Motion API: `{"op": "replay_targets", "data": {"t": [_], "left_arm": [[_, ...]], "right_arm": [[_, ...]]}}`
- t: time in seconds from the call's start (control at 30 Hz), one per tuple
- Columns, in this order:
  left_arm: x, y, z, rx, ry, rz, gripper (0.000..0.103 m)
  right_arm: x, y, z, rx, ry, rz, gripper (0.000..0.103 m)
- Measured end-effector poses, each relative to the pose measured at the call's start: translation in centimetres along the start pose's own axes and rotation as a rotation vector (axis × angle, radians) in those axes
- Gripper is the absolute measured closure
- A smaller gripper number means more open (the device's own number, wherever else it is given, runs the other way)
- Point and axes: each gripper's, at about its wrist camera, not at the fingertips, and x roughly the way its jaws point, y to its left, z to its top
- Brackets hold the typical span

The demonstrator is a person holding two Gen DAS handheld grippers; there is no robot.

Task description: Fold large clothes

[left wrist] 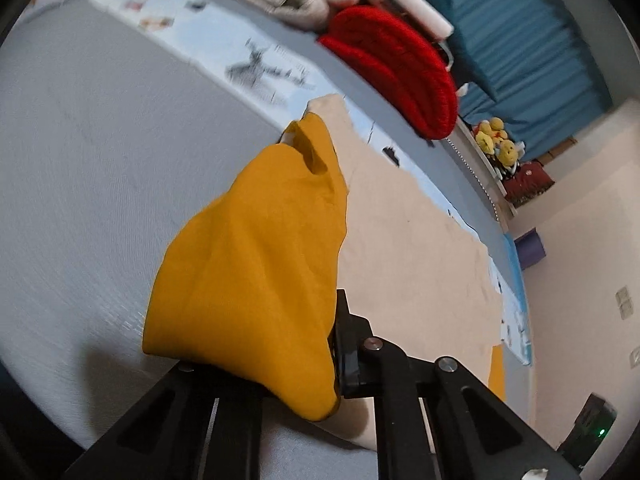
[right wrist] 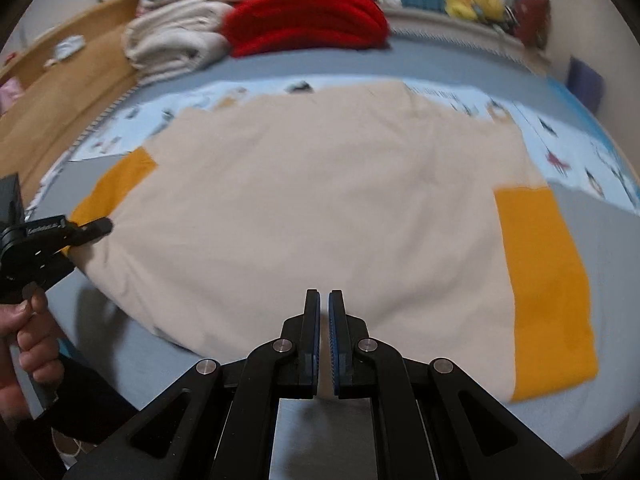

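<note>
1. Spread flat on the grey bed (right wrist: 600, 280): a big cream shirt (right wrist: 320, 208) with 2 yellow sleeves.
2. Lying flat at the shirt's right edge: the right yellow sleeve (right wrist: 544, 280).
3. At the shirt's left edge: the left yellow sleeve (left wrist: 256, 264), lifted off the bed and bunched up (a soft yellow lump in the left wrist view).
4. Clamped on that sleeve: the left gripper (right wrist: 94, 229), fingers pinched tight on the yellow cloth.
5. Wrapped around the left gripper's handle, at the shirt's near left corner: the left hand (right wrist: 30, 336).
6. Over the shirt's near edge, around the middle: the right gripper (right wrist: 324, 300), fingers nearly together with a thin gap, nothing between them.
7. Beyond the shirt's far edge: a light blue sheet with small pictures (right wrist: 580, 152), peeking out from under the shirt.
8. Farther behind the shirt: a folded red knit (right wrist: 304, 16) and, just left of it, a pile of folded cream blankets (right wrist: 172, 40).
9. Behind the shirt's far right corner: yellow plush toys (right wrist: 472, 2) in front of a blue curtain (left wrist: 528, 48).
</note>
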Motion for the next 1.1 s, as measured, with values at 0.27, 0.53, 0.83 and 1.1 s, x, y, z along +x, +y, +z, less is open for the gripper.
{"op": "replay_targets", "data": {"t": [0.27,0.53,0.83,1.1], "left_arm": [[-5.7,-1.4,0.3,0.174,-0.055,0.053,0.094],[-6.9,-4.7,-1.2,0.352,-0.1,0.083,0.095],[-5.8,-12.9,-4.4,0.514,-0.122,0.016,0.096],[-2.9,-24.3,-12.0,0.81,-0.081,-0.113,0.096]], "right_arm": [[5.1,5.5,-0.3,-0.062,0.167,0.107,0.098],[5.3,5.5,1.6,-0.07,0.201,0.096,0.097],[-12.1,-5.9,6.7,-0.082,-0.324,-0.112,0.068],[-16.5,-13.3,2.3,0.017,-0.297,-0.223,0.049]]}}
